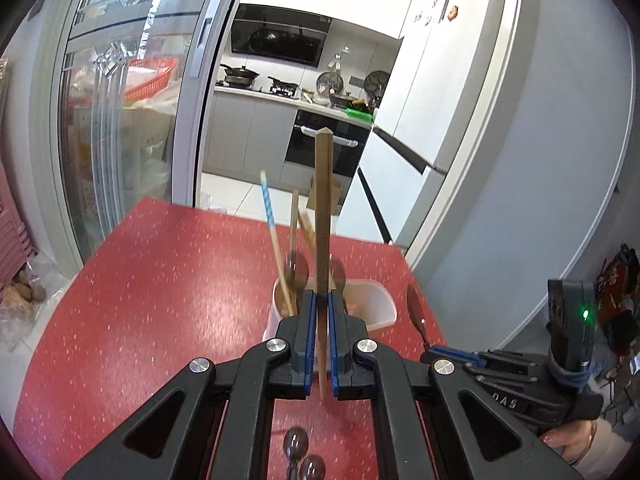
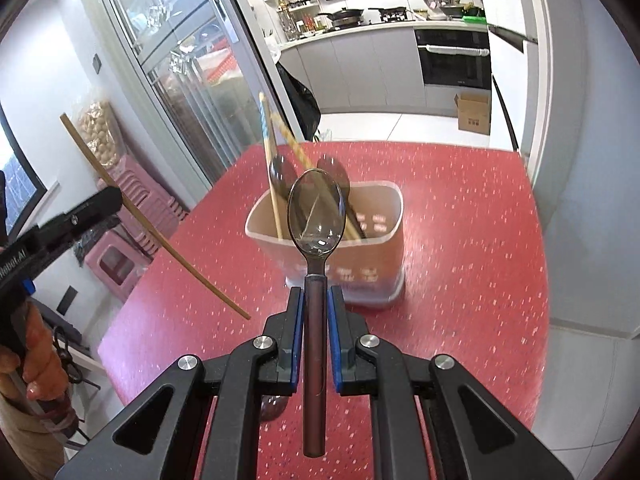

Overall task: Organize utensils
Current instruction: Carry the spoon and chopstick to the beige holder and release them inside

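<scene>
Left wrist view: left gripper (image 1: 320, 300) closed on a chopstick (image 1: 322, 216), pinched low on the shaft so the long end stands upright above the pads. Held directly over the bin (image 1: 380, 308), apparently to drop straight in among what stands there already: a blue-striped chopstick (image 1: 272, 232), a spoon (image 1: 295, 264) and more sticks leaning against the near wall. Bin standing on the red table (image 1: 160, 300), near the far right edge. Right gripper (image 1: 440, 354) at lower right, clamped on a spoon (image 1: 416, 312) whose bowl points up. Two more spoon bowls (image 1: 304, 456) lying on the table beneath the left gripper, not yet sorted.

Right wrist view: right gripper (image 2: 316, 304) closed around the dark handle of the spoon (image 2: 317, 216), bowl forward and up, just before the bin (image 2: 384, 248). Grip well up the handle, near the neck, probably for control while tipping it over the rim. Inside the bin, blue-striped chopstick (image 2: 266, 136), tan sticks and two spoons (image 2: 280, 176) leaning toward the left wall, handles down. Left gripper (image 2: 112, 200) at far left, holding its chopstick (image 2: 160, 232) slanted across the table (image 2: 460, 240) edge, well left of the bin from here. Another spoon bowl (image 2: 274, 406) partly hidden under the right gripper.

Judgement: both pieces carried at once and poised for placing; several pieces already in, some still on the table.
</scene>
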